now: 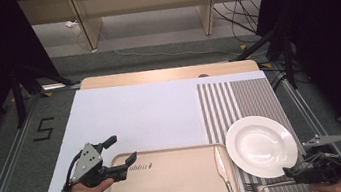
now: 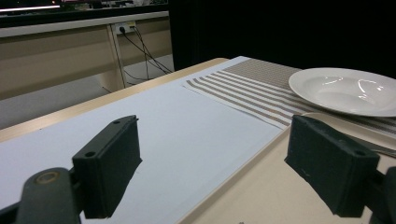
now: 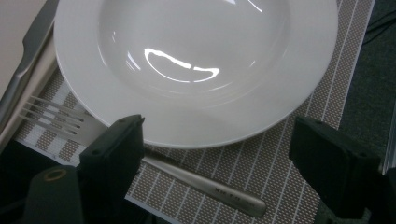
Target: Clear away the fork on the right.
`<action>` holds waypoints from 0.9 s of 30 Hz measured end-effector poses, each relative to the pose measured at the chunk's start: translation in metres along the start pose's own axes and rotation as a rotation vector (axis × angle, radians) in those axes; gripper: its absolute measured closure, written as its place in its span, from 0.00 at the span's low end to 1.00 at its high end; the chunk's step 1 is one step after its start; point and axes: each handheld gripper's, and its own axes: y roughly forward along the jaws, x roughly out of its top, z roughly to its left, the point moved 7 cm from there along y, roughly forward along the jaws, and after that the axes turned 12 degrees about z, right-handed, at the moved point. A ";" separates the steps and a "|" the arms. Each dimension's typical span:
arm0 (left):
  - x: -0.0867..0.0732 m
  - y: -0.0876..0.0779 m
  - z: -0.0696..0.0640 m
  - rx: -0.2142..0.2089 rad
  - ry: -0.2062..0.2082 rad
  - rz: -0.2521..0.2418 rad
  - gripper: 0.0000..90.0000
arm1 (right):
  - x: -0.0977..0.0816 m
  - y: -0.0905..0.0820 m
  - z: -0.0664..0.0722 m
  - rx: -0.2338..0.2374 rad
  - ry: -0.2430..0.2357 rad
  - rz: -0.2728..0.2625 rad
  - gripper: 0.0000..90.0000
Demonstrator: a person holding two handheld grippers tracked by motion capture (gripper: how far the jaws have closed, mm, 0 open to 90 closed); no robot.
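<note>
I am holding my left tool (image 1: 118,151) at the far left corner of the tan tray (image 1: 171,187), its two black jaws standing wide apart with nothing between them. One jaw is hanging over the white sheet (image 1: 131,116) that is covering the counter (image 1: 170,74), the other is reaching over the tray's rounded corner. From the left gripper view I am looking across that white sheet toward the striped placemat (image 2: 243,91) and the white plate (image 2: 345,91) beyond it.

I am holding my right tool (image 3: 217,149) low at the near right edge of the counter, just beside the plate (image 1: 261,146). Its jaws are also spread wide and are gripping nothing. In the right gripper view the fork (image 3: 201,184) is lying on the placemat (image 3: 289,154) between the jaws, handle pointing toward my right, tines (image 3: 49,114) reaching out past the left jaw. Part of the fork's neck is tucked under the plate's (image 3: 196,65) near rim, so plate and fork are touching or nearly so; I cannot tell which.

The knife (image 1: 223,169) is lying along the right edge of the tray, just left of the plate, its blade pointing away from me. In the right gripper view the knife (image 3: 28,56) is running up the left border, close beside the plate's rim.
</note>
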 end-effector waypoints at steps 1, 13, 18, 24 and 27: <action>0.000 0.000 0.000 0.000 0.000 0.001 0.19 | -0.003 -0.001 -0.001 0.002 0.004 0.034 0.21; 0.000 0.000 0.000 0.002 0.004 0.003 0.19 | -0.007 0.010 0.006 0.013 -0.040 0.087 0.21; 0.000 0.000 0.001 0.004 0.002 0.002 0.19 | -0.009 0.015 0.008 0.012 -0.091 0.114 0.22; 0.000 0.000 0.001 0.004 0.002 0.002 0.19 | -0.013 0.019 0.014 0.019 -0.081 0.158 0.23; 0.000 0.000 0.000 0.004 0.001 0.001 0.19 | -0.014 0.021 0.017 0.011 -0.093 0.173 0.23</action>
